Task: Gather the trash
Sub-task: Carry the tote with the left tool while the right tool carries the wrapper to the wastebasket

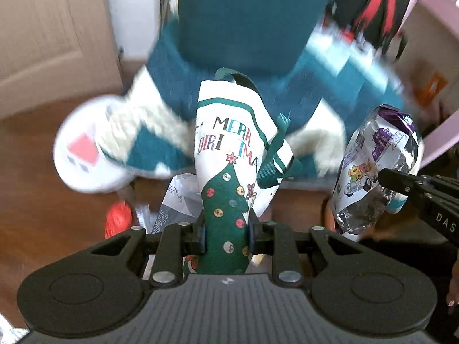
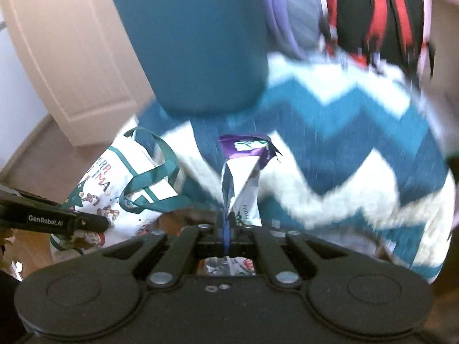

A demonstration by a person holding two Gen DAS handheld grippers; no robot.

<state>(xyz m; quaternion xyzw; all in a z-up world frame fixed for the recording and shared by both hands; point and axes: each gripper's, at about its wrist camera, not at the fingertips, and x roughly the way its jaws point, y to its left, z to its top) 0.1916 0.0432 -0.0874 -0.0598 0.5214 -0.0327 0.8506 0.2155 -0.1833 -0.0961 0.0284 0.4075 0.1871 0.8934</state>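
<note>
Your left tool [image 1: 226, 236] grips the soft Christmas bag [image 1: 229, 154]; your right tool [image 2: 226, 223] pinches the light, crinkly snack wrapper [image 2: 243, 189] by its edge. Clamp firmly; foil slips.

1. We see a teal-and-white zigzag rug [image 2: 330, 132] on the wooden floor [image 1: 37, 200].
2. A teal cylinder [image 2: 189, 43] stands on it.
3. Behind, a cream door [image 1: 43, 37] and a red-and-black bag [image 2: 378, 11].
</note>
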